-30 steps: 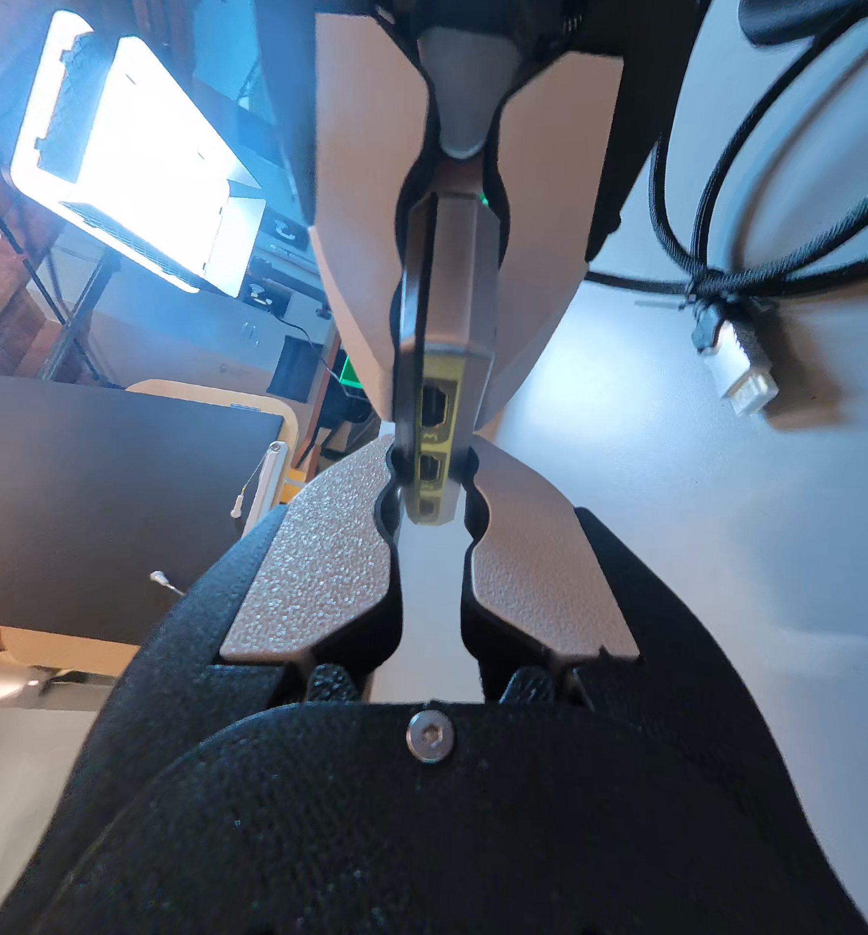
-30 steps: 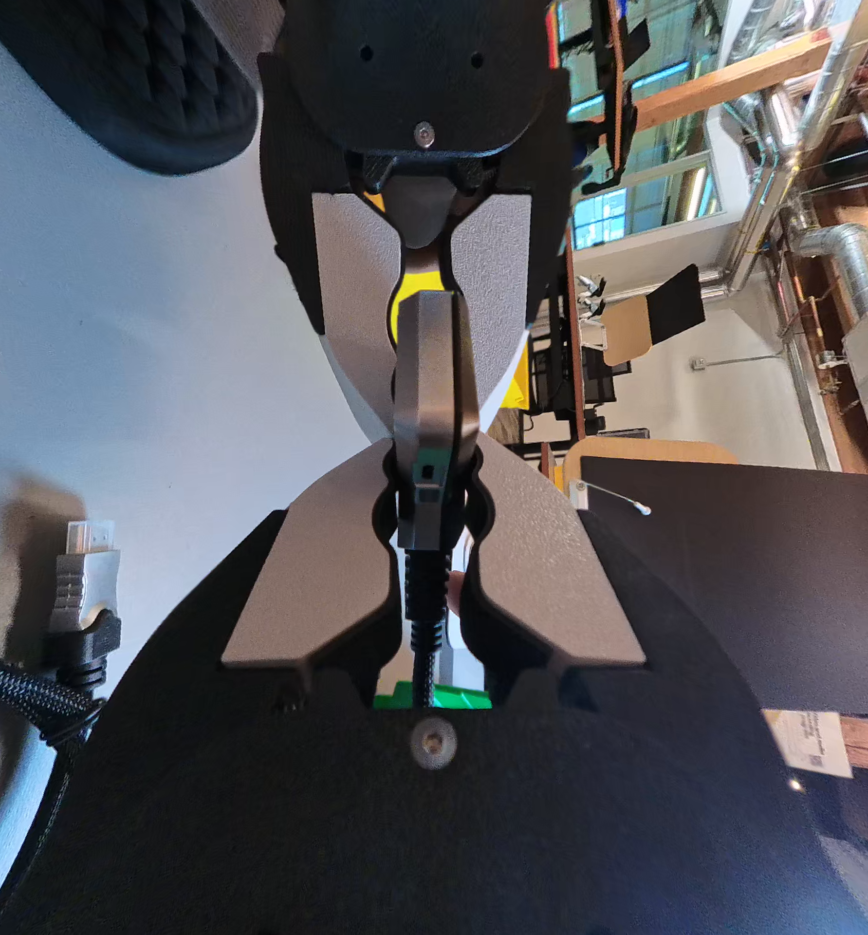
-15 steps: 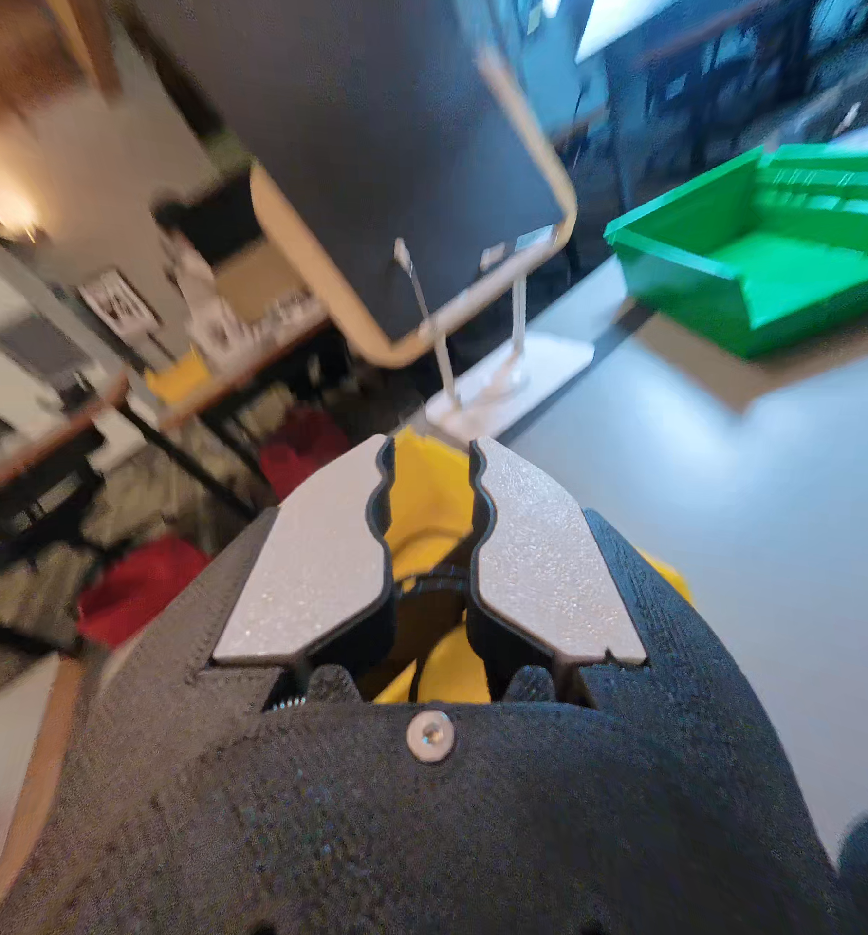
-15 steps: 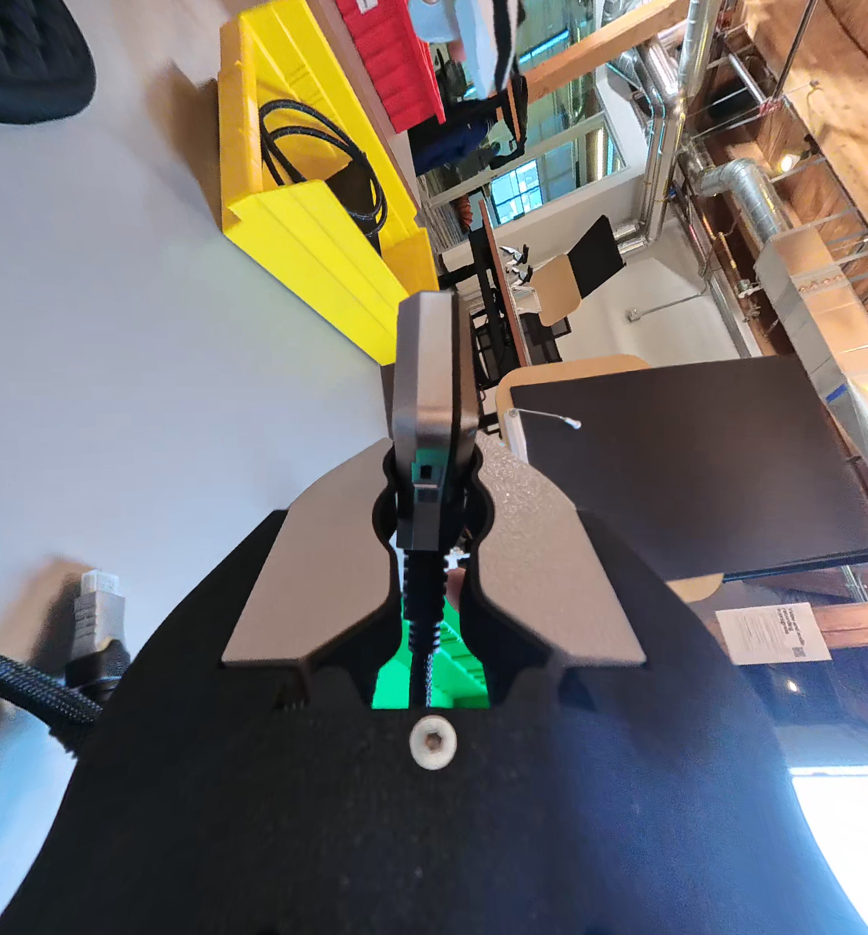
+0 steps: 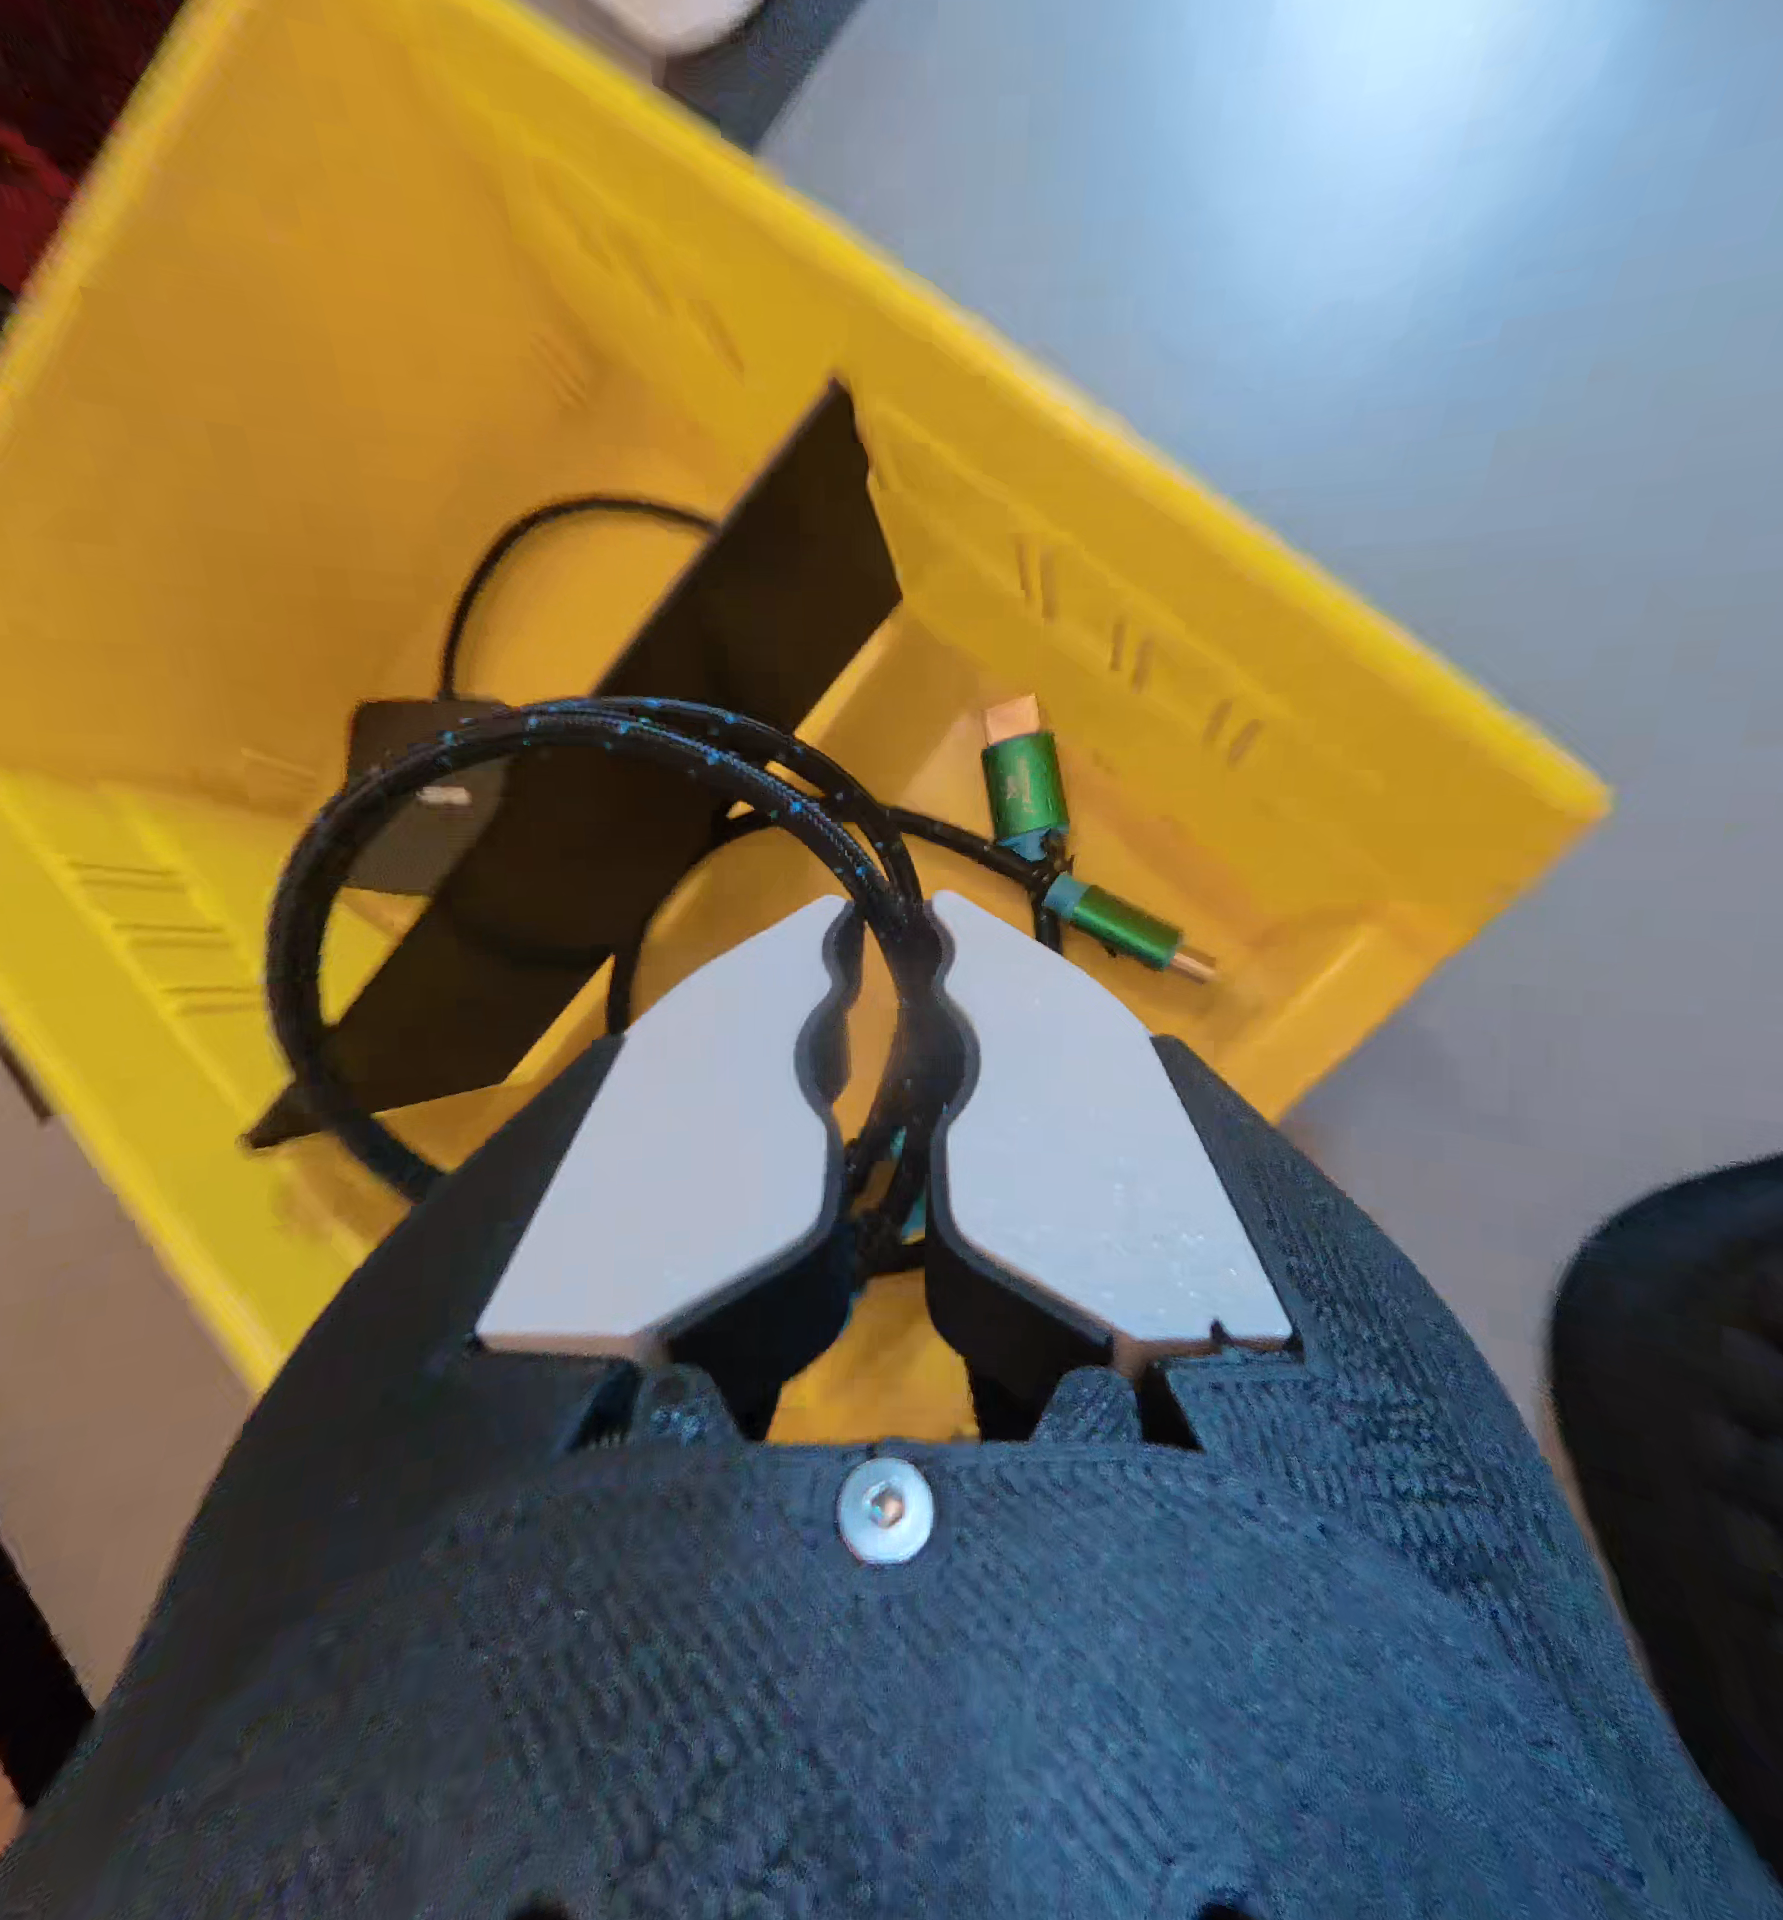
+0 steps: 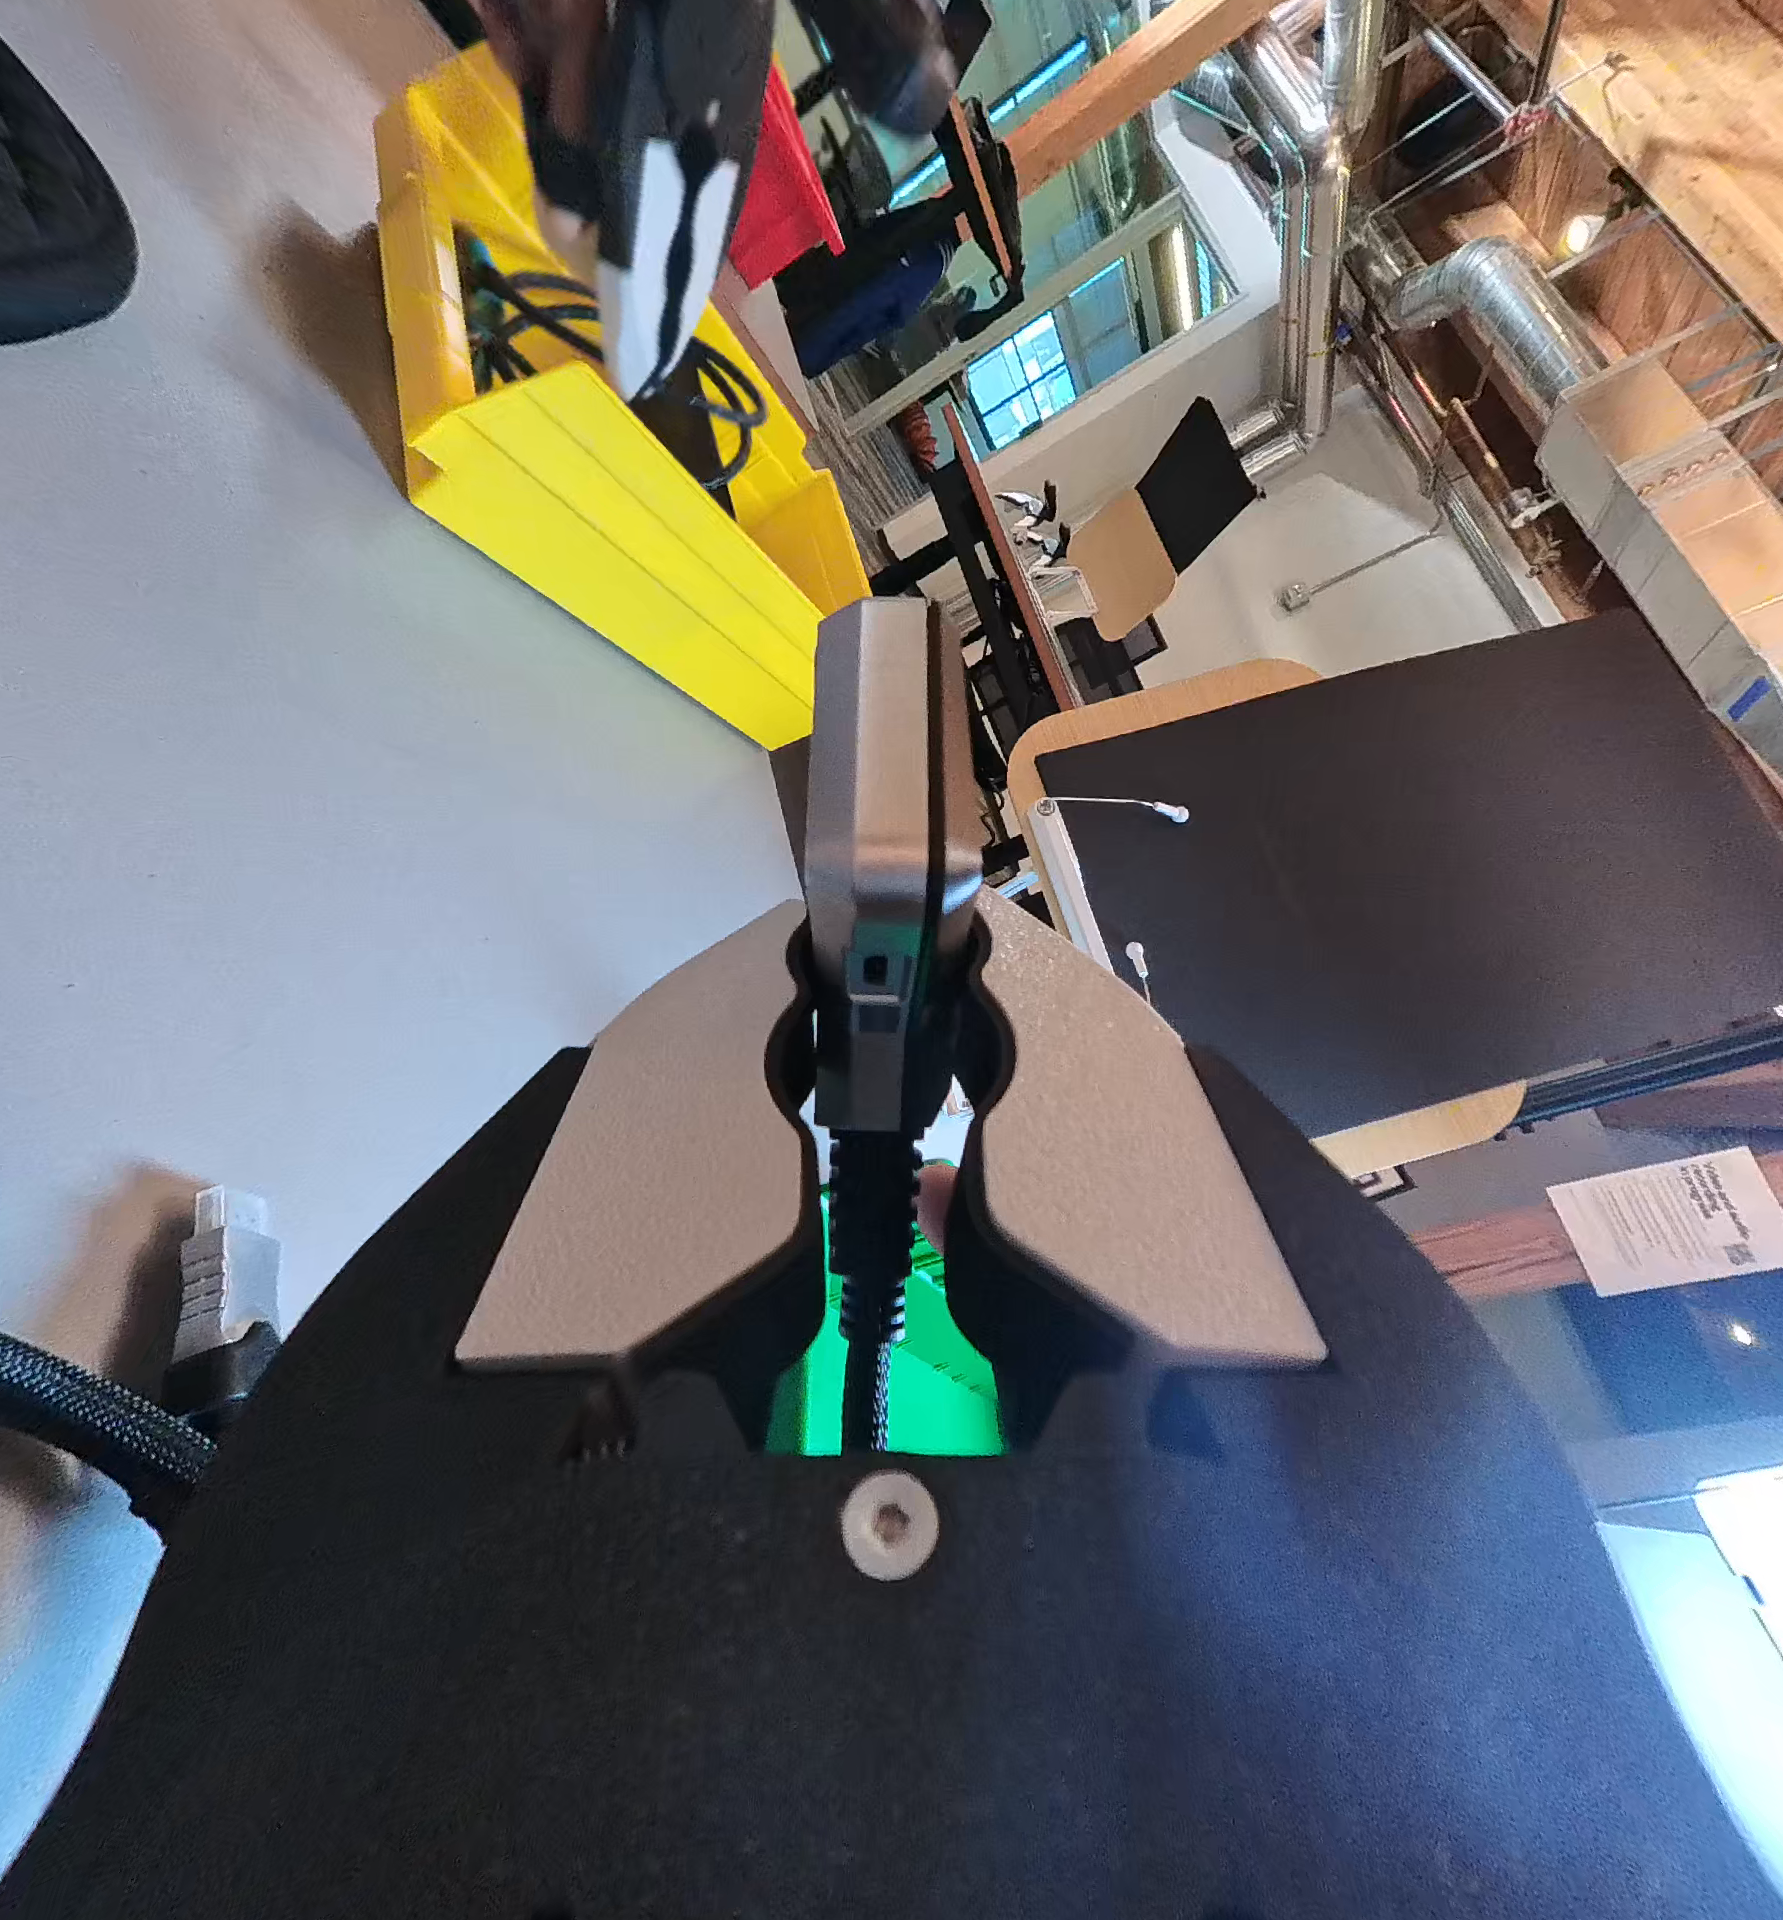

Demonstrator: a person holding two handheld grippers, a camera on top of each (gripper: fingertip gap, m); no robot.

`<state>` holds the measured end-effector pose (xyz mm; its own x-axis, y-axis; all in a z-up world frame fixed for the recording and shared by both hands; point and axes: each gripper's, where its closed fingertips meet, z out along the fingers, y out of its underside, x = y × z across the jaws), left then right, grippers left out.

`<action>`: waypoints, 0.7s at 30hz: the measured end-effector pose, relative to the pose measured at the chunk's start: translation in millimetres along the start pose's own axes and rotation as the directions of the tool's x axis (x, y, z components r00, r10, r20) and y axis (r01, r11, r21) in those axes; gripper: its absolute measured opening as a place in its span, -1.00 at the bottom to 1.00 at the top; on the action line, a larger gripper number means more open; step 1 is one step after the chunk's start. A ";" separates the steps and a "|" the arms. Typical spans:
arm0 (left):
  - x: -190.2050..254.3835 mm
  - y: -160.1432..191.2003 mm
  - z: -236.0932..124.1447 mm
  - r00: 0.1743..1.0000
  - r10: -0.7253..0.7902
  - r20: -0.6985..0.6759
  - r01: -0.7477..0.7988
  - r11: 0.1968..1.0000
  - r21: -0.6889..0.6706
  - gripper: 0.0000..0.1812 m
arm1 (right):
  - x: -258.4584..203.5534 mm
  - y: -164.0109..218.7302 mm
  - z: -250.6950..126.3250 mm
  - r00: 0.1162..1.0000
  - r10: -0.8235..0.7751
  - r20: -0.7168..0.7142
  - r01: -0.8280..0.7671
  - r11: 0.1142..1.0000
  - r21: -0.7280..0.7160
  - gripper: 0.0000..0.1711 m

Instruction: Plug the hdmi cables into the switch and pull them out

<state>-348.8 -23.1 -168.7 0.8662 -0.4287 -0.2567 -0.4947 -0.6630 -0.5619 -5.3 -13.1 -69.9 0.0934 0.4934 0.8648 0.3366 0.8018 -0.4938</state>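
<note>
My right gripper [image 6: 887, 925] is shut on the near end of the grey HDMI switch [image 6: 871, 790], which stands up out of the fingers. A black braided cable [image 6: 871, 1299] is plugged into its near end and runs back between the fingers. A second cable with a silver HDMI plug [image 6: 222, 1278] lies on the white table [image 6: 295, 831] at lower left. My left gripper [image 5: 889, 914] reaches into the yellow bin [image 5: 347, 364], closed on a loop of black braided cable [image 5: 596, 727] with two green plugs [image 5: 1022, 779]. It shows blurred over the bin [image 6: 596, 540] in the right wrist view.
The yellow bin has a black divider [image 5: 721, 675] and a small black box [image 5: 419, 790] inside. A black padded object [image 5: 1718, 1455] lies on the table to the right of the bin. A green bin [image 6: 908, 1382] shows below the right gripper, and a red bin [image 6: 783, 197] stands behind the yellow one.
My left gripper let go of the switch, swung away to the yellow bin and closed on the cable with green plugs. My right gripper keeps the switch, alone now.
</note>
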 end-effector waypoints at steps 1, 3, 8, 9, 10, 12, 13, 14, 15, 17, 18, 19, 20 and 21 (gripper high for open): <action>-0.2 -12.6 -17.1 1.000 -0.014 -0.002 0.014 0.999 0.052 -0.90 | 0.6 -0.3 -0.1 1.000 0.007 -0.001 -0.007 1.000 0.005 -0.74; -4.7 -38.4 -56.4 0.998 -0.063 0.010 0.060 0.983 0.172 -0.91 | 1.9 -1.3 1.0 1.000 0.030 0.001 -0.030 0.999 0.016 -0.74; 30.7 -115.8 -149.0 0.969 -0.081 -0.234 0.210 0.769 0.604 -0.93 | 0.4 -5.2 3.1 0.998 0.056 0.004 -0.056 0.998 0.034 -0.74; 46.6 -128.4 -161.5 0.949 -0.053 -0.311 0.254 0.712 0.655 -0.93 | 0.7 -6.8 2.8 0.998 0.059 0.003 -0.059 0.998 0.038 -0.74; 64.8 -139.2 -170.3 0.924 -0.011 -0.383 0.294 0.661 0.690 -0.93 | 2.0 -8.3 2.1 0.998 0.063 -0.001 -0.063 0.997 0.043 -0.74; 102.1 -154.6 -172.5 0.861 0.060 -0.505 0.373 0.602 0.707 -0.93 | 6.7 -11.3 -0.5 0.996 0.085 -0.011 -0.084 0.995 0.059 -0.74; 121.3 -160.4 -167.4 0.816 0.088 -0.572 0.423 0.584 0.693 -0.93 | 9.7 -11.9 -2.2 0.995 0.101 -0.016 -0.100 0.993 0.067 -0.74; 140.4 -165.0 -158.4 0.753 0.103 -0.649 0.489 0.573 0.658 -0.93 | 12.7 -11.5 -4.1 0.993 0.116 -0.023 -0.114 0.991 0.072 -0.74; 157.5 -168.2 -144.2 0.689 0.098 -0.718 0.551 0.574 0.606 -0.93 | 15.5 -10.1 -5.8 0.991 0.129 -0.029 -0.126 0.989 0.074 -0.74; 184.4 -169.0 -106.0 0.574 0.056 -0.817 0.642 0.589 0.491 -0.92 | 20.1 -5.6 -8.7 0.988 0.150 -0.042 -0.147 0.986 0.074 -0.74; 194.6 -166.7 -85.1 0.528 0.032 -0.849 0.668 0.601 0.438 -0.93 | 21.4 -2.9 -9.6 0.986 0.160 -0.045 -0.157 0.985 0.072 -0.74; 201.1 -162.6 -62.8 0.499 -0.005 -0.866 0.685 0.614 0.391 -0.93 | 22.4 0.2 -10.0 0.985 0.168 -0.048 -0.165 0.984 0.068 -0.74; 204.3 -156.5 -40.0 0.485 -0.059 -0.873 0.697 0.629 0.344 -0.93 | 23.0 3.1 -9.9 0.983 0.174 -0.049 -0.171 0.983 0.064 -0.74; 205.8 -149.0 -20.6 0.474 -0.117 -0.873 0.702 0.649 0.294 -0.92 | 22.9 5.6 -9.4 0.982 0.181 -0.048 -0.178 0.982 0.060 -0.73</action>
<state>-98.3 -25.2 -121.6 0.4066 -0.6611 0.6306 0.3076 -0.5509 -0.7758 7.5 -0.5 -52.0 0.1978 0.6132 0.7647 0.2579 0.7201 -0.6442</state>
